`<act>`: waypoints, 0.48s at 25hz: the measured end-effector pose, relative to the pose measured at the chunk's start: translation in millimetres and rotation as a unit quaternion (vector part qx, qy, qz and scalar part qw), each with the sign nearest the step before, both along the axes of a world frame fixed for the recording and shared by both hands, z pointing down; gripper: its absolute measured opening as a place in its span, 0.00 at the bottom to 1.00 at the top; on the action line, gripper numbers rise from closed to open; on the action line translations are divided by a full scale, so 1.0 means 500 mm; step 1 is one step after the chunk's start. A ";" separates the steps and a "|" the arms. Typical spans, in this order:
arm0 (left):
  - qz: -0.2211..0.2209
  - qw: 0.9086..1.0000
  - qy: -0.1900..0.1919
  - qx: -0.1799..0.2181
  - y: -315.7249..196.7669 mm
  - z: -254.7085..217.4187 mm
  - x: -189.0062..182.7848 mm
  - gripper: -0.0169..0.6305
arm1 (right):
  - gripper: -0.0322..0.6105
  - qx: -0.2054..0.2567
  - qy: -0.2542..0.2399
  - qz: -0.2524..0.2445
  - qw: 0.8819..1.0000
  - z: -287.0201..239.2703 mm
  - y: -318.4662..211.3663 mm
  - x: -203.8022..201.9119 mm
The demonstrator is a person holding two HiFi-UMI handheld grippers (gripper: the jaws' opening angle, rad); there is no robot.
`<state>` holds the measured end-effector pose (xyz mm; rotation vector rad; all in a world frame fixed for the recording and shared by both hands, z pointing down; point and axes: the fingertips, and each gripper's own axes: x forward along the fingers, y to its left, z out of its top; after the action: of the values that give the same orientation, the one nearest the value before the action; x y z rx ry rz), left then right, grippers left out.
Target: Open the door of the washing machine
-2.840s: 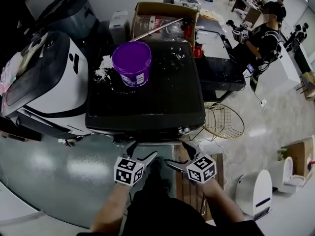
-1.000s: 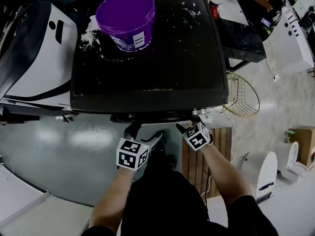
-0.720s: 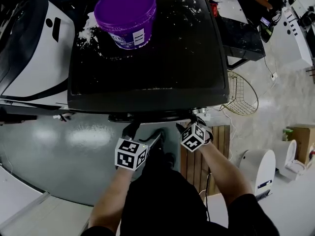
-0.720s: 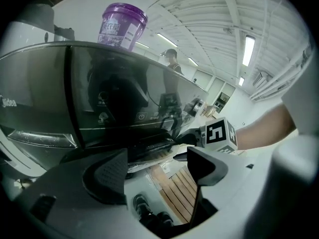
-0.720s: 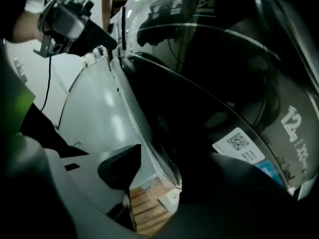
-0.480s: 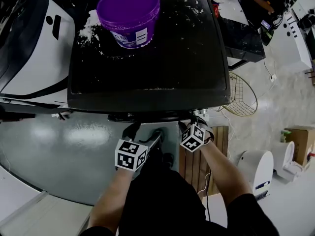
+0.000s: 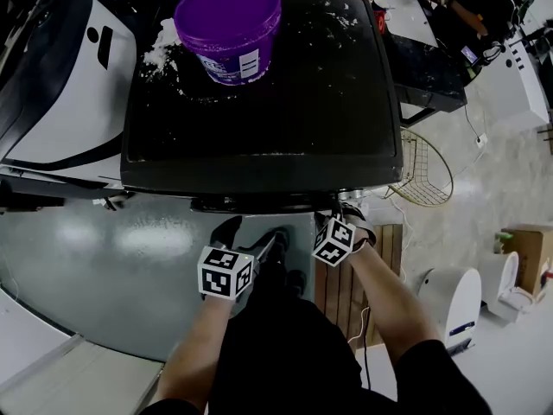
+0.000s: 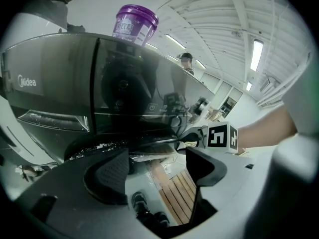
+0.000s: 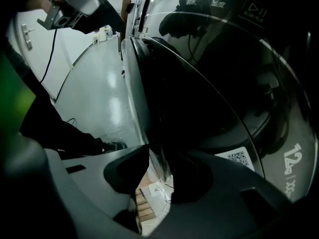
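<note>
The black washing machine [image 7: 259, 102] fills the head view from above. Its round dark glass door [image 8: 129, 91] faces me under the front edge. My right gripper [image 7: 333, 219] is at the door's right side. In the right gripper view its jaws [image 9: 159, 171] are closing with the door's silvery rim [image 9: 144, 108] between the pads, which press on it. My left gripper [image 7: 251, 234] hangs lower left of it, in front of the door and apart from it. It stands open [image 8: 157, 163] with nothing between its fingers.
A purple bucket [image 7: 229, 24] stands on the machine's top among spilled white powder. A white appliance [image 7: 60, 85] is close on the left. To the right are a wire basket [image 7: 423, 171], a slatted wooden board [image 7: 346, 292] on the floor and a black table [image 7: 423, 67].
The right gripper has rolled at the door's edge and its jaws have narrowed onto the rim. The left gripper has hardly moved. The head camera came closer to the machine early on.
</note>
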<state>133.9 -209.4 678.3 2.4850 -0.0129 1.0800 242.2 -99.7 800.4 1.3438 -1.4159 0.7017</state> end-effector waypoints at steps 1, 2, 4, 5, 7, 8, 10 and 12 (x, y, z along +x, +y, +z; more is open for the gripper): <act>-0.004 1.000 0.000 0.000 0.002 -0.001 -0.001 0.61 | 0.26 -0.003 -0.004 -0.007 1.000 0.000 -0.001 0.000; -0.006 1.000 0.001 0.000 0.006 -0.001 -0.003 0.61 | 0.25 -0.005 -0.009 -0.012 1.000 -0.001 0.000 -0.001; -0.007 1.000 0.001 0.000 0.017 -0.003 -0.009 0.60 | 0.24 -0.006 -0.019 -0.012 1.000 -0.004 0.002 -0.004; -0.007 1.000 0.000 -0.001 0.024 -0.004 -0.012 0.60 | 0.24 -0.005 -0.021 -0.010 1.000 -0.006 0.005 -0.005; -0.008 1.000 -0.001 -0.003 0.037 -0.005 -0.019 0.60 | 0.23 0.001 -0.024 -0.004 1.000 -0.009 0.009 -0.007; -0.009 1.000 -0.003 -0.002 0.042 -0.004 -0.023 0.60 | 0.23 0.006 -0.026 -0.001 1.000 -0.009 0.008 -0.006; -0.009 1.000 -0.008 0.000 0.048 0.000 -0.032 0.60 | 0.23 0.014 -0.030 0.003 0.999 -0.009 0.006 -0.006; -0.013 1.000 -0.012 0.001 0.052 0.004 -0.038 0.60 | 0.23 0.015 -0.034 0.002 0.999 -0.011 0.007 -0.008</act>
<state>115.0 -183.2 680.3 2.4659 -0.0537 1.0983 238.2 -96.1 794.8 1.3575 -1.4822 0.7387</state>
